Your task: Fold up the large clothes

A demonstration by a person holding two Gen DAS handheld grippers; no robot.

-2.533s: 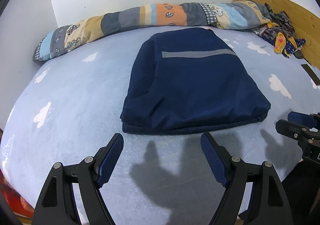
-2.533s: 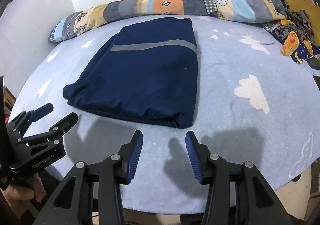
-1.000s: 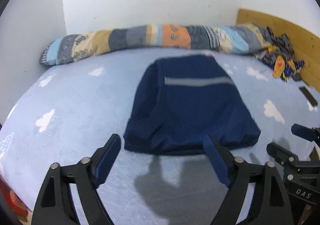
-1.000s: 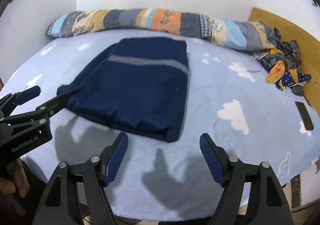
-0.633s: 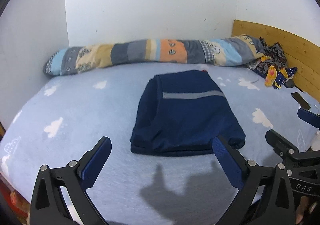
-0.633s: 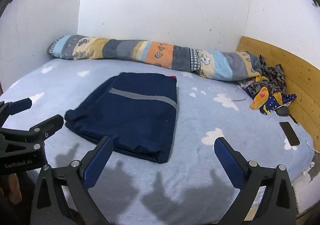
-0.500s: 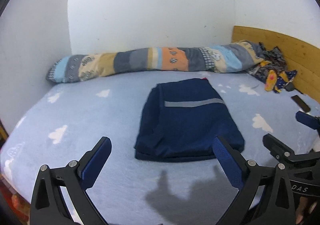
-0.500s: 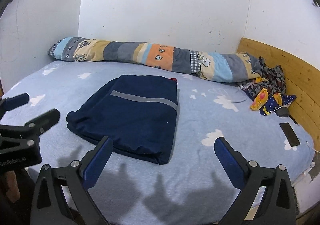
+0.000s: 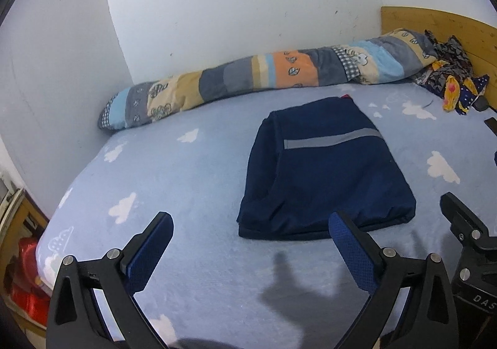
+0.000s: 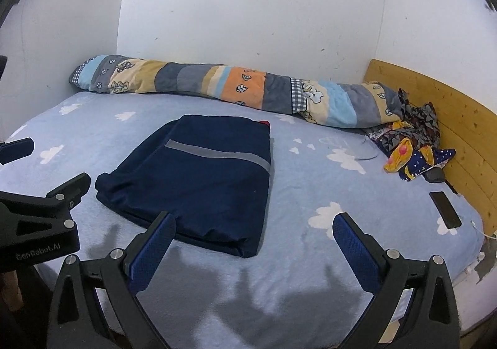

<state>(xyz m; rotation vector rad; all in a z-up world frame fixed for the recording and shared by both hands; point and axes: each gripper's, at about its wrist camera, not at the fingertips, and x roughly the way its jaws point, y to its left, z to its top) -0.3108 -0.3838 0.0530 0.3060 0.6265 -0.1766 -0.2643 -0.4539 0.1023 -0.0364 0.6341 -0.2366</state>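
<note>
A navy garment (image 9: 323, 172) with a grey reflective stripe lies folded into a flat rectangle in the middle of the bed; the right wrist view shows the same garment (image 10: 202, 181). My left gripper (image 9: 250, 248) hangs wide open above the bed's near edge, short of the garment, holding nothing. My right gripper (image 10: 254, 248) is also wide open and empty, just in front of the garment's near edge. Each view catches the other gripper at its side edge.
The bed has a light blue cloud-print sheet (image 10: 326, 193). A long patchwork rolled quilt (image 10: 233, 88) lies along the wall. A pile of colourful clothes (image 10: 413, 144) and a dark phone (image 10: 445, 209) sit by the wooden headboard (image 10: 450, 125). A red object (image 9: 28, 280) is beside the bed.
Both grippers have pulled back and risen from the folded garment, and their fingers have spread from a narrow gap to wide open. The garment has stayed in place.
</note>
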